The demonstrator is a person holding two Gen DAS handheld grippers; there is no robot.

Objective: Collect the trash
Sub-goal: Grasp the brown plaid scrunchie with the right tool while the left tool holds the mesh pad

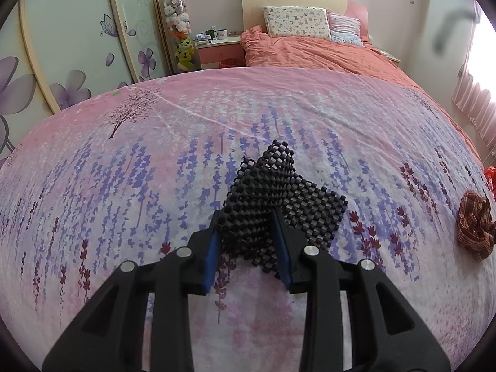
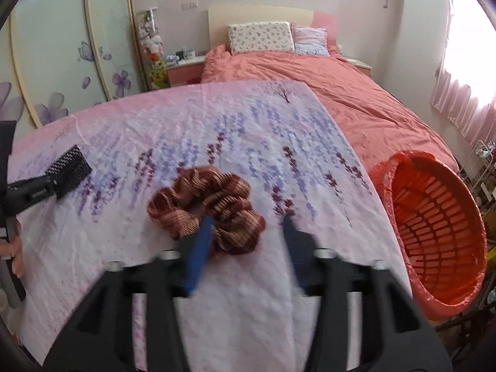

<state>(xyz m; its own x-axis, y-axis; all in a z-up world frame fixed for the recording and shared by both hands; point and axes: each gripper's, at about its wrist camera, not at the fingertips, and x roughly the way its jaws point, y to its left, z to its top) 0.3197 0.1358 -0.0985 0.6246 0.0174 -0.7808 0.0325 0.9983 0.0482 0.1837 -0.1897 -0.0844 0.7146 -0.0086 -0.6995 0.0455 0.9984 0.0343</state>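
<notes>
Pink cloth with purple flowers (image 1: 130, 161) covers the flat top where both tools work. On the left, the left gripper (image 1: 248, 232) pinches a piece of black mesh mat (image 1: 272, 192) between its blue pads (image 1: 214, 248), and the mat is bunched up and folded between them. In the right wrist view this same mat sticks out flat from the tip of the left gripper, just above the cloth. On the right, the right gripper (image 2: 248, 226) is spread wide and holds nothing. Its left finger touches the near edge of a brown striped cloth scrunched into a ring (image 2: 206, 209), and its right finger is over bare cloth beside it. That brown cloth lies on the flower cloth, well apart from the black mat. Off the right edge of the flower cloth sits an orange basket (image 2: 434, 235) with a red bag lining its rim, tipped toward the camera. Behind it all is a bed with an orange blanket (image 2: 325, 86) and two pillows (image 2: 262, 35).
</notes>
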